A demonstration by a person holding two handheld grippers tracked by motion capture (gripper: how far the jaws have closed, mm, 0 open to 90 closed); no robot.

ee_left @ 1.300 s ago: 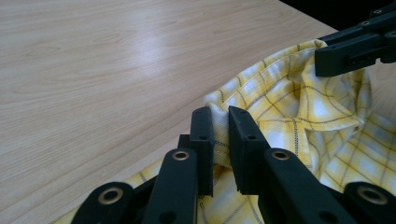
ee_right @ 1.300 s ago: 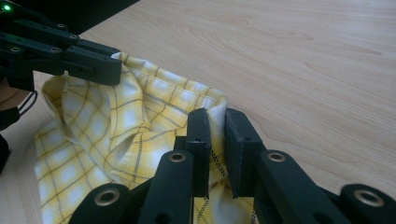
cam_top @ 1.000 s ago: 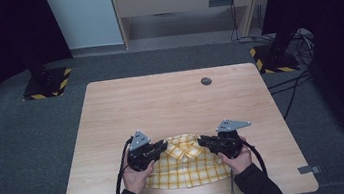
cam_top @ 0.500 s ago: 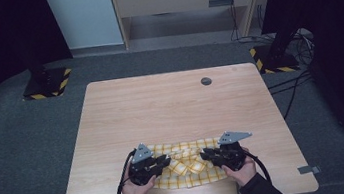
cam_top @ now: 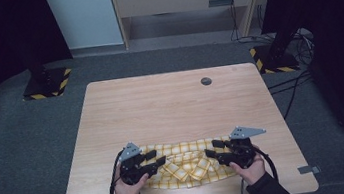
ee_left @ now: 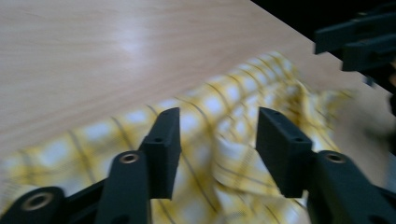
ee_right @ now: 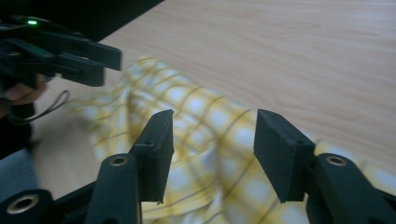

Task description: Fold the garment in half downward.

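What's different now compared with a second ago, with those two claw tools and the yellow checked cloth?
Both hands drew back toward the near table edge and apart, stretching the yellow checked cloth wider. The left gripper and right gripper have just been opening, letting go; the cloth lies under open jaws. The table and its dark disc stayed put.

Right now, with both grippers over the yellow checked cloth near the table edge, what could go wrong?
1. The yellow checked cloth lies bunched in the middle; another fold could trap those wrinkles.
2. The jaws of the left gripper and right gripper have just been opening, with cloth below but not pinched; closing again might catch too many layers.
3. The cloth lies close to the near edge of the table, so a pull toward the person might drag it off.
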